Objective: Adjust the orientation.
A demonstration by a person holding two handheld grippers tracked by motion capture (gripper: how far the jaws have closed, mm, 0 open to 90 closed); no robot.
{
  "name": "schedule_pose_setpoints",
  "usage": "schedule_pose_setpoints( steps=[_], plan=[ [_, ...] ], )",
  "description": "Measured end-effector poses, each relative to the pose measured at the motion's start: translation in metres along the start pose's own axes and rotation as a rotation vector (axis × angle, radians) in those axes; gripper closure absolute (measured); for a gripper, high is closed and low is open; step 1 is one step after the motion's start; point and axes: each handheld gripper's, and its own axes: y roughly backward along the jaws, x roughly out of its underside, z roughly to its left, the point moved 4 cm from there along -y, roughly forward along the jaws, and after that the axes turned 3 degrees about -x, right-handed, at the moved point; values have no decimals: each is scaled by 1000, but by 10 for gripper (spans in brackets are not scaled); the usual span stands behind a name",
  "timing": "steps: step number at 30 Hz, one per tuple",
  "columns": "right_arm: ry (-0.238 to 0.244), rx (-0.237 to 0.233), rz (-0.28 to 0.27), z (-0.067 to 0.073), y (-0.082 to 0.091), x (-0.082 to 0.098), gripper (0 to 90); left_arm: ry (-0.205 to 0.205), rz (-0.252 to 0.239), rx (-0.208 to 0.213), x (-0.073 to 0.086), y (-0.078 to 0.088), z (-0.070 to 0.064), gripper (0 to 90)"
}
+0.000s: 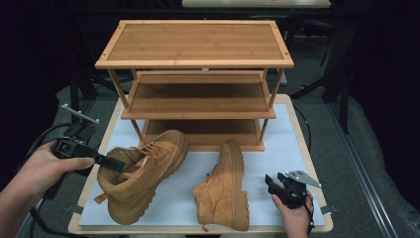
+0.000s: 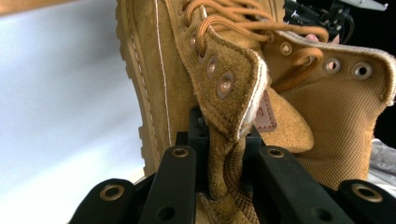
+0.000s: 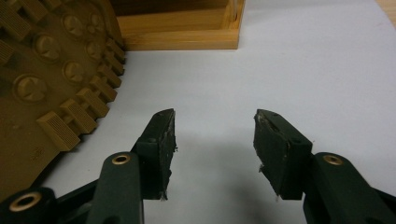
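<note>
White mat [image 1: 277, 148] on the table, wooden rack [image 1: 195, 59] at the back. High view: left gripper [image 1: 115, 163] clamped on the collar of the left boot [image 1: 143, 173], tilted, toe just in front of the rack's bottom shelf. Other boot [image 1: 225, 188] lies on its side, right of it. Left gripper view: jaws pinch the collar edge [image 2: 219, 154]; thin bite, so lift slow, keep toe clear of the shelf lip. Right gripper view: right gripper [image 3: 212, 140] open, empty, over the mat beside the sole [image 3: 46, 93], near the rack.

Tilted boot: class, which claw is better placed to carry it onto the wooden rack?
Left. The left claw is shut on the tilted boot at its collar. The right claw rests open beside the other boot, holding nothing.
</note>
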Motion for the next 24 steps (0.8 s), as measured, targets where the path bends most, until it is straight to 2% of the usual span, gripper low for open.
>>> schedule_pose_setpoints(
  steps=[2, 5, 9, 14, 21, 24],
  plan=[
    [1, 4, 19, 0, 1, 0, 481, 3, -2, 13, 0, 1, -2, 819],
    [-2, 6, 17, -1, 1, 0, 481, -10, 0, 36, -3, 3, -6, 819],
    [-9, 4, 8, -2, 1, 0, 480, -19, -25, 70, -7, 8, -10, 820],
    [-21, 3, 21, -4, 1, 1, 480, -41, -50, 78, -14, 14, -21, 819],
    [-23, -2, 5, -4, -1, 1, 480, -74, -84, 107, -26, 21, -32, 821],
    [-19, -2, 8, -4, -2, 2, 479, -71, -100, 110, -35, 22, -36, 821]
  ],
)
